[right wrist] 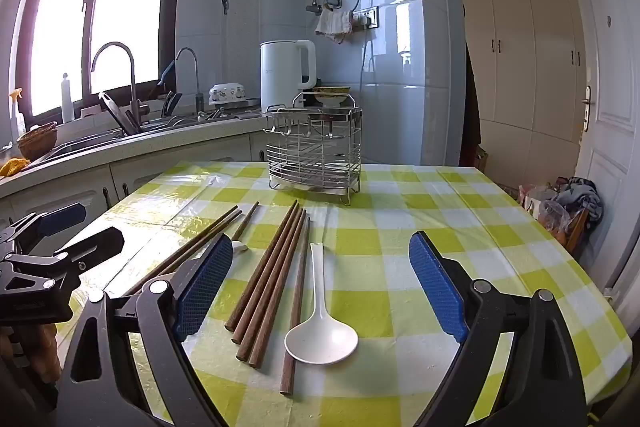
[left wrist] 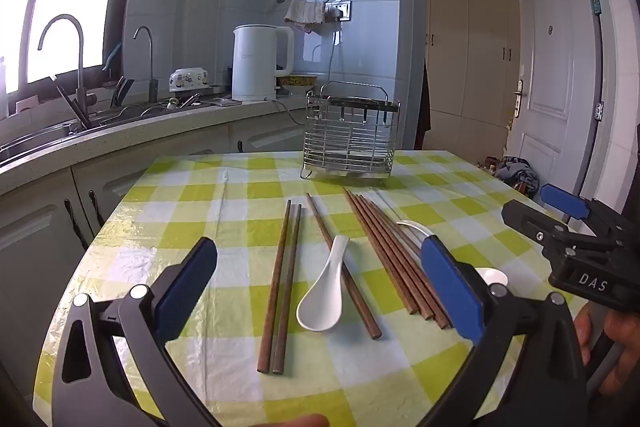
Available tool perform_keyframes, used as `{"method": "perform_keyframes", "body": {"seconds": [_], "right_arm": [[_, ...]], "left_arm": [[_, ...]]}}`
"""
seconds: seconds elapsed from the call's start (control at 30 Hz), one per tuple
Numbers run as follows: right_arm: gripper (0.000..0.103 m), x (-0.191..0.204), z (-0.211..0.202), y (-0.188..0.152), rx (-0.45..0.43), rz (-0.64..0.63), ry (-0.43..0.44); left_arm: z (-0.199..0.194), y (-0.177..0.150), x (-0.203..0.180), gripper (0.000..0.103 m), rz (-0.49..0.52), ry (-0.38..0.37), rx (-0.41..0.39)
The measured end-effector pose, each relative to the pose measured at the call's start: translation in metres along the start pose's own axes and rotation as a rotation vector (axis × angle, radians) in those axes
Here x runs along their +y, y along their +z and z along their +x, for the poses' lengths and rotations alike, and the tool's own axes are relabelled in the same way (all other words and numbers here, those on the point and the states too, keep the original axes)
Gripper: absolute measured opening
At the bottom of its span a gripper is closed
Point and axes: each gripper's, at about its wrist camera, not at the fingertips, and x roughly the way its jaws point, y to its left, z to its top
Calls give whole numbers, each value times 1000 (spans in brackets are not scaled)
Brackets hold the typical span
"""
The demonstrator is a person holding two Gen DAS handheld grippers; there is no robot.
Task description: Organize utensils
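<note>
While both the left gripper (left wrist: 316,291) and right gripper (right wrist: 320,287) hover released over chopsticks (right wrist: 268,279) and spoons (right wrist: 320,339) lying touching on the table (right wrist: 420,211), one pinch risks dragging neighbours; the rack (right wrist: 316,151) seems empty.

left gripper (left wrist: 320,291): jaws wide, nothing held | tabletop (left wrist: 192,195): wooden chopsticks (left wrist: 282,287), white spoon (left wrist: 324,291) | wire utensil rack (left wrist: 351,137): upright behind

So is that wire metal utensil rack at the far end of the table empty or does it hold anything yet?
Empty: through the wire metal utensil rack no utensil shows, and the brown wooden chopsticks and white ceramic spoons lie on the checked tablecloth.
</note>
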Motion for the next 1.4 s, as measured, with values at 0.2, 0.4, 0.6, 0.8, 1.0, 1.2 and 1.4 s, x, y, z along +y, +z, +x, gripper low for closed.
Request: {"method": "perform_keyframes", "body": {"seconds": [0.2,0.4,0.6,0.8,1.0,1.2,1.4], "right_arm": [[84,0,0,0,-1,3,1],[84,0,0,0,0,3,1],[84,-1,0,0,-3,2,0],[84,-4,-1,2,-7,6,-2],[84,-5,-2,1,-11,10,6],[84,-2,-3,2,-15,4,11],[84,-2,-2,1,-15,3,11]], "left_arm": [[3,0,-1,99,1,-1,1],[3,1,0,99,-4,-2,0],[1,-1,1,99,-4,-4,-4],[4,2,-8,99,7,-9,-3],[6,3,-8,99,4,-4,1],[5,3,-5,99,-4,1,-1],[5,2,-4,99,-3,2,-2]]}}
